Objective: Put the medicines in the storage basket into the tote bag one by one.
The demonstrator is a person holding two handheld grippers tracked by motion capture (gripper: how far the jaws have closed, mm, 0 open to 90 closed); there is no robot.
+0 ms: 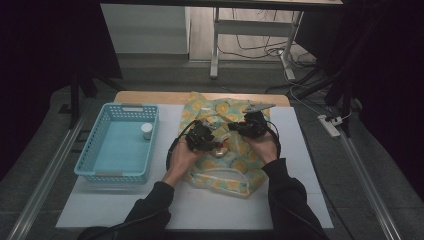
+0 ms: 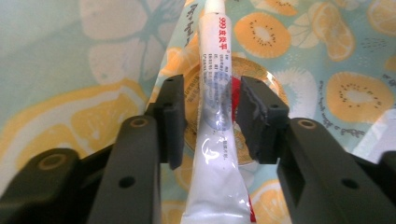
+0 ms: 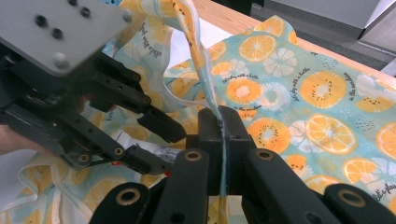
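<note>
Lying between open jaws, one tube (image 2: 215,116); one basket (image 1: 90,160) nearby.

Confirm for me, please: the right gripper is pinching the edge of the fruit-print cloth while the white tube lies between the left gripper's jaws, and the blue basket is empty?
Not quite: the blue basket is not empty. The high view shows a small white container standing in it. The rest holds: the right gripper pinches the fruit-print cloth, and the white tube lies between the left gripper's jaws.

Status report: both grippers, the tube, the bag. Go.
Left gripper open, tube between its jaws, pads off it. Right gripper shut on bag edge, holding it up. Nothing in the way.
</note>
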